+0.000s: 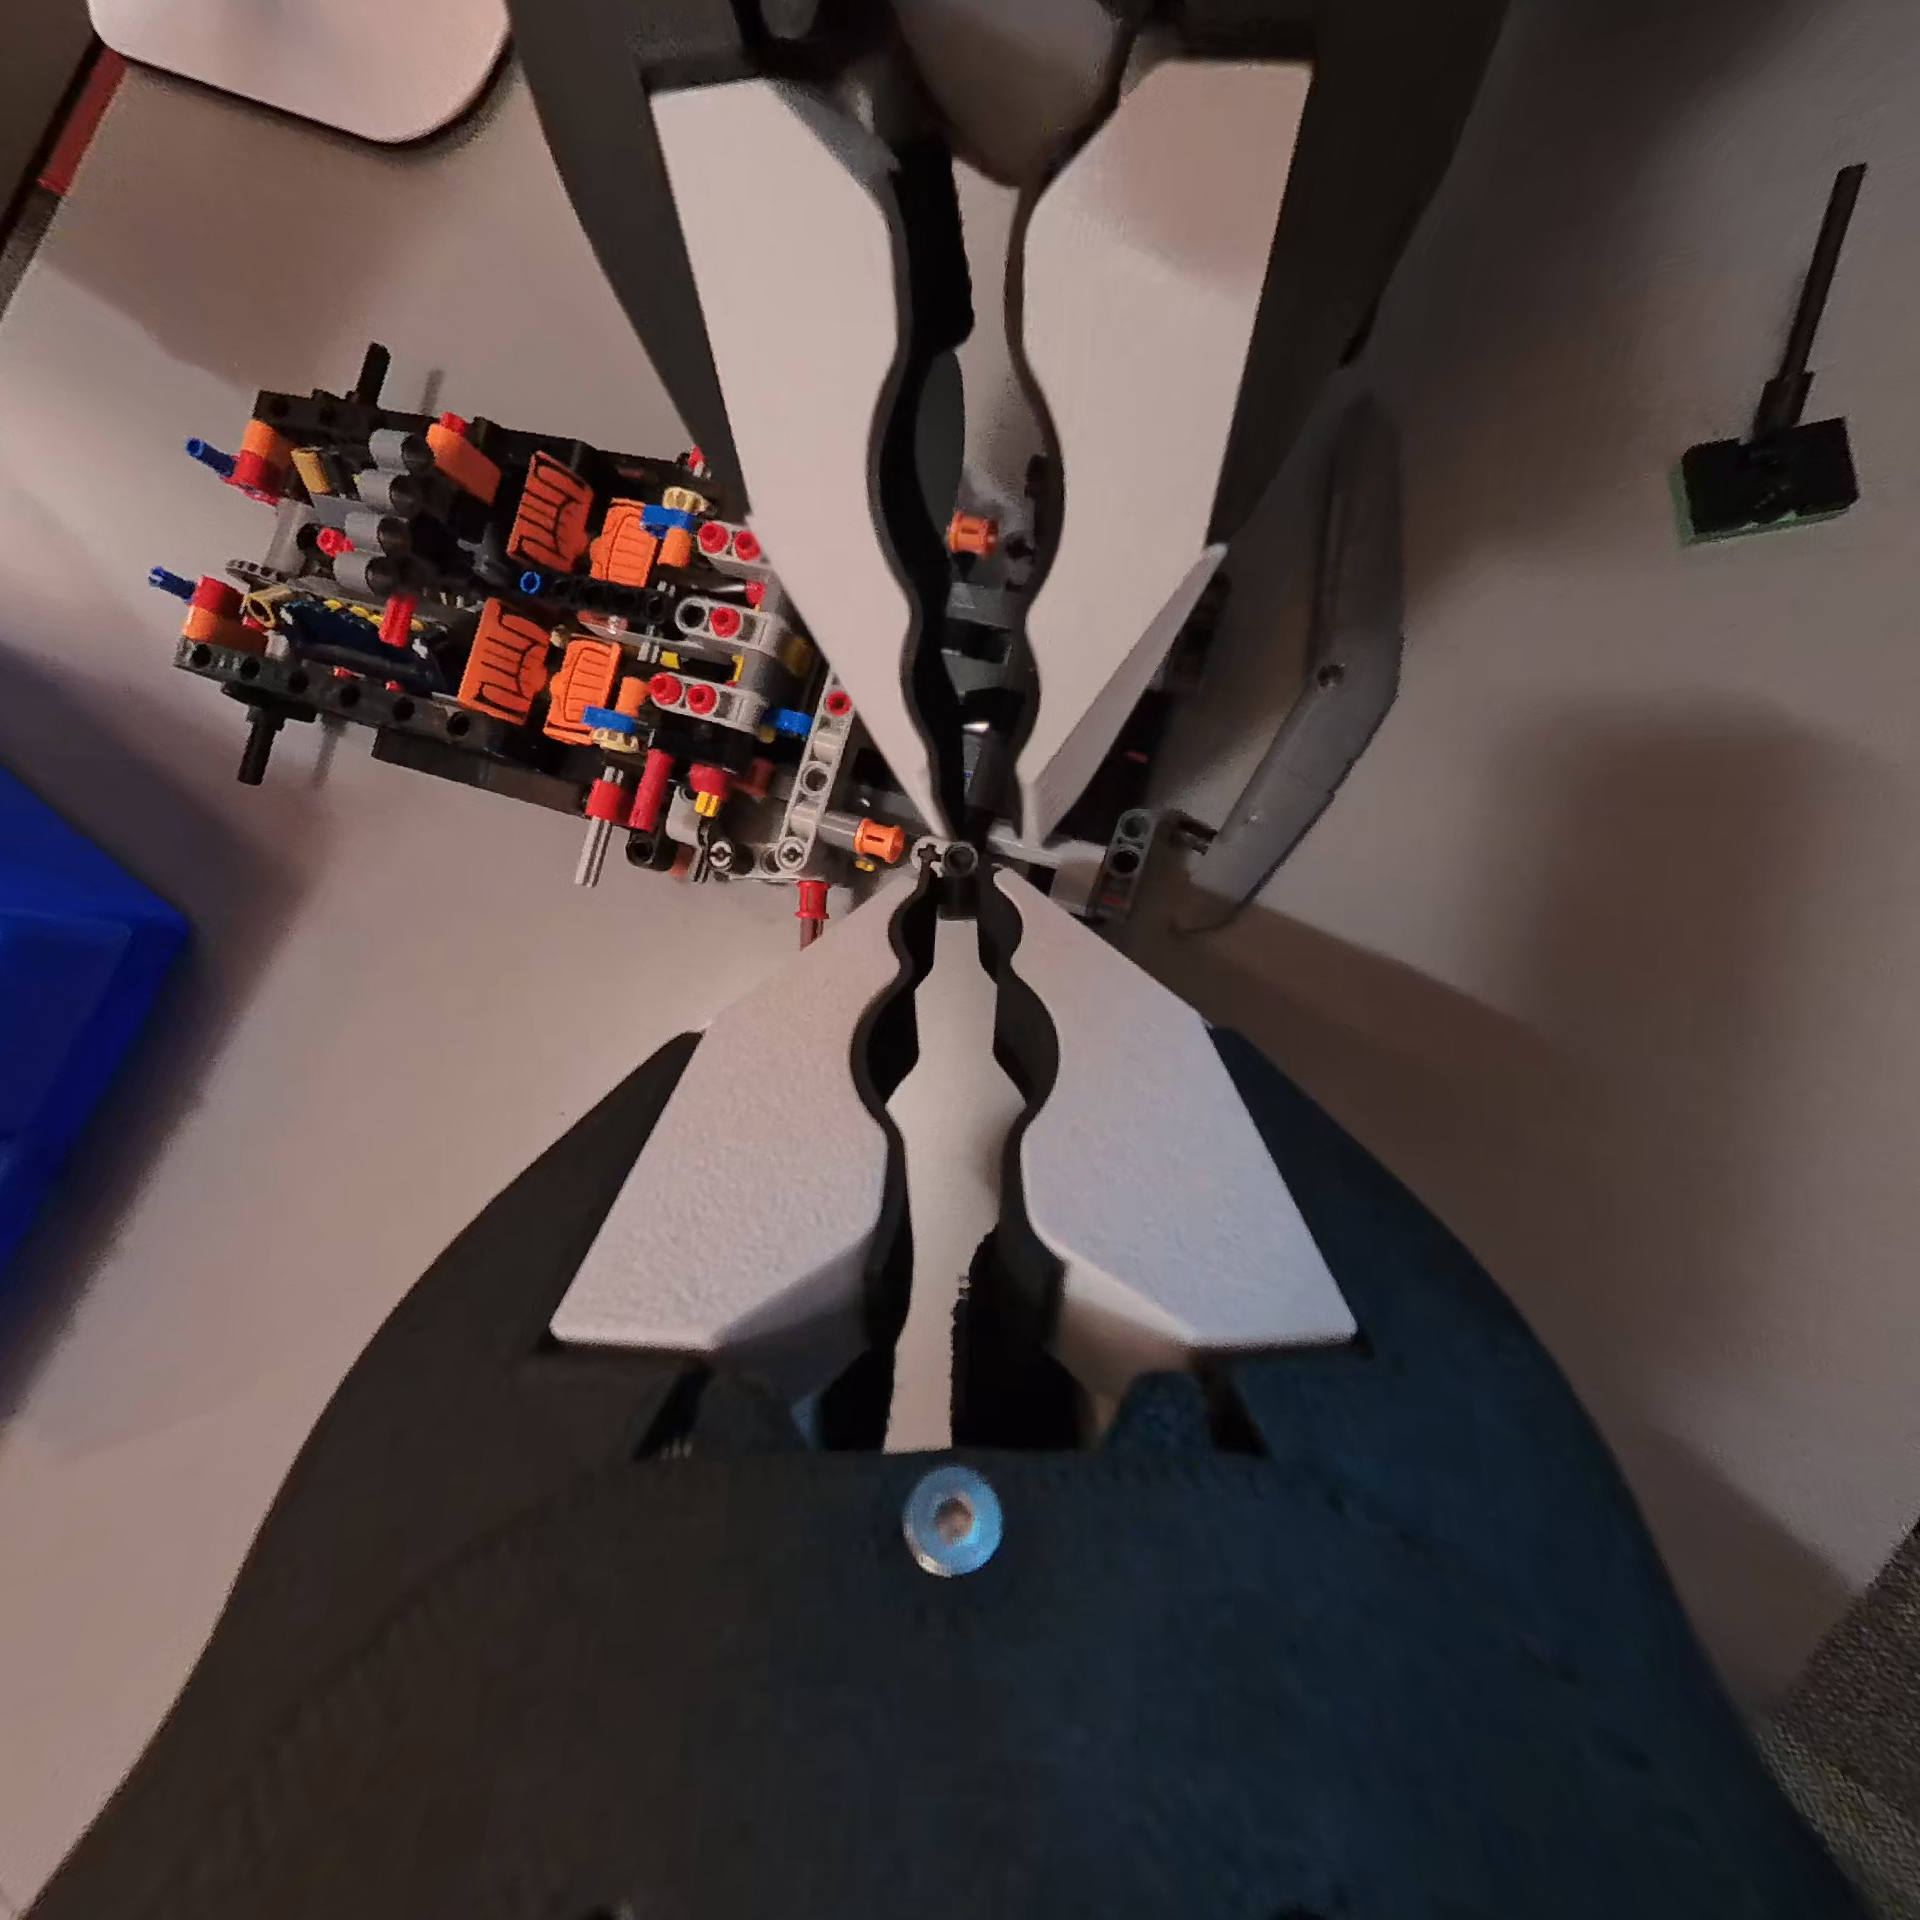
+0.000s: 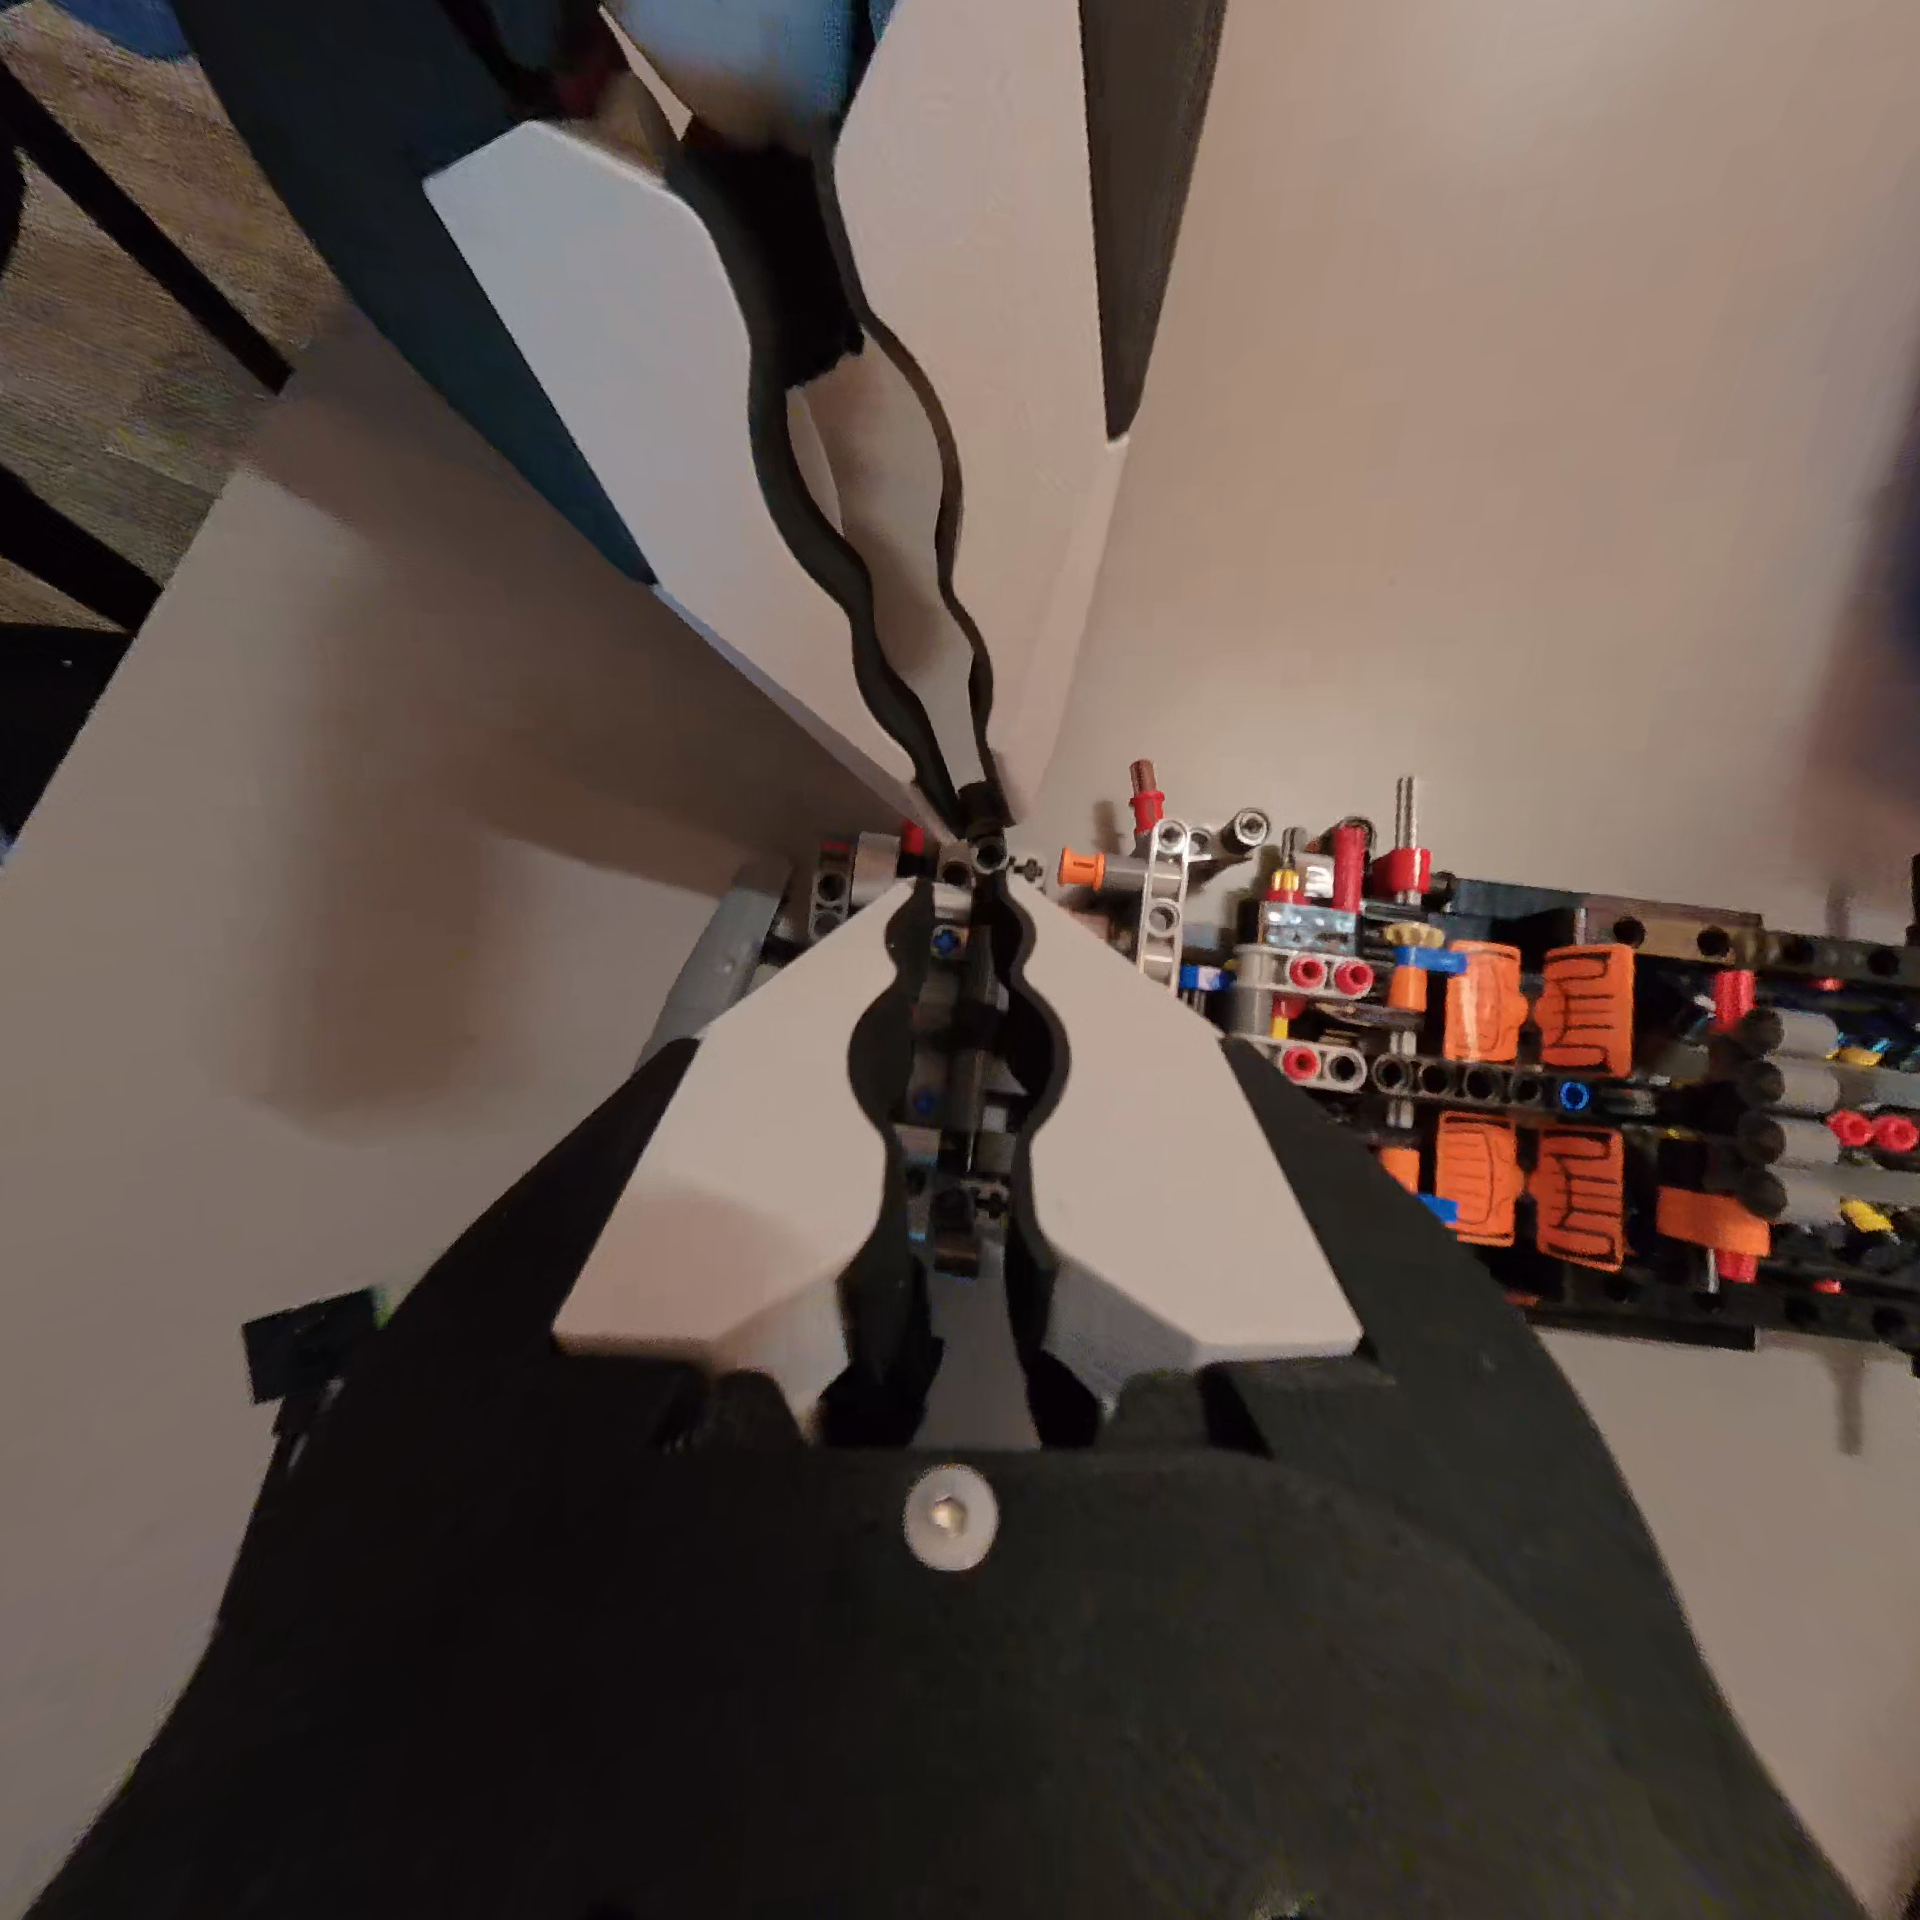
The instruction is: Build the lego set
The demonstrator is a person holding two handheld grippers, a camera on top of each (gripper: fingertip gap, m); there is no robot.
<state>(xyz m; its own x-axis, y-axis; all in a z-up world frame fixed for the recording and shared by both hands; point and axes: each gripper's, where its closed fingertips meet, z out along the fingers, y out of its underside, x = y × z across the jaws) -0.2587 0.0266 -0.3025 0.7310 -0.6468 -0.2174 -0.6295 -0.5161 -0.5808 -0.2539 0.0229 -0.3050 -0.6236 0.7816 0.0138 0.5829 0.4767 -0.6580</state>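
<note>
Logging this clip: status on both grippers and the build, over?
Left gripper shut on small black pin. Right gripper tips pinched at the same spot on lego chassis. Nothing blocking.

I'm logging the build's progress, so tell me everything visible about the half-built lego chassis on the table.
The lego chassis is a long, plastic-looking frame of black and grey holed beams lying flat on the pale table. It carries two pairs of orange seat-like panels, red, blue and yellow pins, orange connectors and protruding black axles. Both claws meet at one end: the left claw and the right claw close tip to tip around a small black round piece there.
</note>
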